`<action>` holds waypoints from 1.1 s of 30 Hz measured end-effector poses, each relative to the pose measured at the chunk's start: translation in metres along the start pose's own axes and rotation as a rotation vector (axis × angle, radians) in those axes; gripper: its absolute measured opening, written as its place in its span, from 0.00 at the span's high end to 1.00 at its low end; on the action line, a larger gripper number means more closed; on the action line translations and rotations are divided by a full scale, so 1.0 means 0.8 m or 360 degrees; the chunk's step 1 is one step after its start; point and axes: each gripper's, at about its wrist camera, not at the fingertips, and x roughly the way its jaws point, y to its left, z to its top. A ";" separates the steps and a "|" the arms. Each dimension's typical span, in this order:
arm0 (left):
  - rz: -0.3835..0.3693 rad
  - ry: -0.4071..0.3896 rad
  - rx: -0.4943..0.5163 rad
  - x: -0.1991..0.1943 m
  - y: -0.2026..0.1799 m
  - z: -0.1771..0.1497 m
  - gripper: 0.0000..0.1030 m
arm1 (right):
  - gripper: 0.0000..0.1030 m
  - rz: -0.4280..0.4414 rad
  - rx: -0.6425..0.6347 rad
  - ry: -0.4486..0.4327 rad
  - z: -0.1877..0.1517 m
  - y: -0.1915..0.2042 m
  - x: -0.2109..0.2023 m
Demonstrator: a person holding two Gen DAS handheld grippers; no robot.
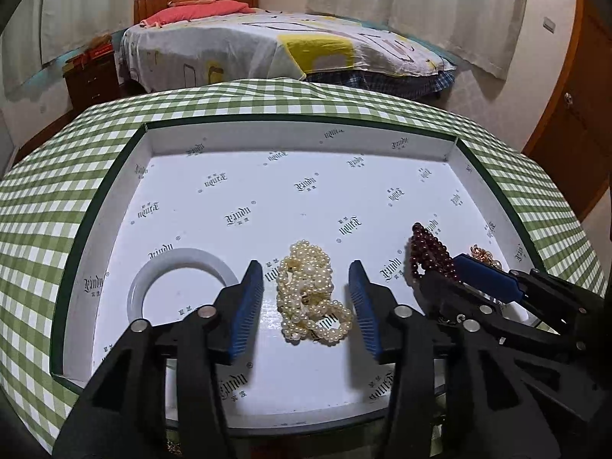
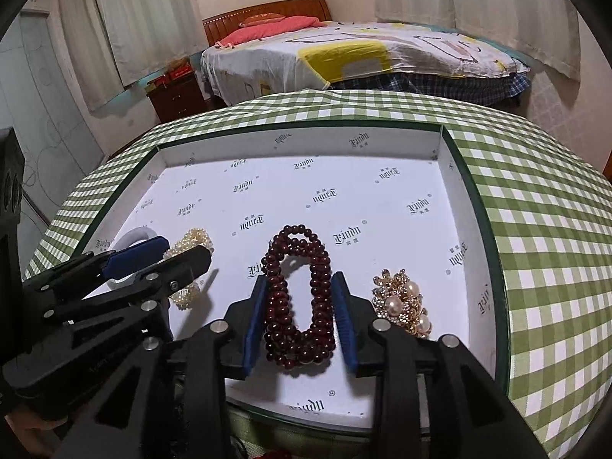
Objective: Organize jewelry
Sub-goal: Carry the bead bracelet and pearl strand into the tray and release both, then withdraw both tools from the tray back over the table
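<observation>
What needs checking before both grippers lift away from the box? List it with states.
1. Left gripper pads clear of the pearl strand: ok, gaps on both sides.
2. Right gripper pads clear of the dark red bead strand: cannot tell, very close.
3. Both strands resting on the box floor: ok.
4. White bangle out of the left gripper's path: ok.
5. Gold pearl piece apart from the right gripper: ok.
</observation>
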 end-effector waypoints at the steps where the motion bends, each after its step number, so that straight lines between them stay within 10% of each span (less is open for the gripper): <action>1: -0.0001 -0.0001 -0.0008 -0.001 0.002 0.000 0.51 | 0.65 0.0000 0.0001 0.0001 0.000 -0.001 0.001; 33: 0.0066 -0.0367 0.0033 -0.112 0.014 -0.015 0.26 | 0.51 -0.0062 -0.0017 -0.0187 -0.023 -0.001 -0.079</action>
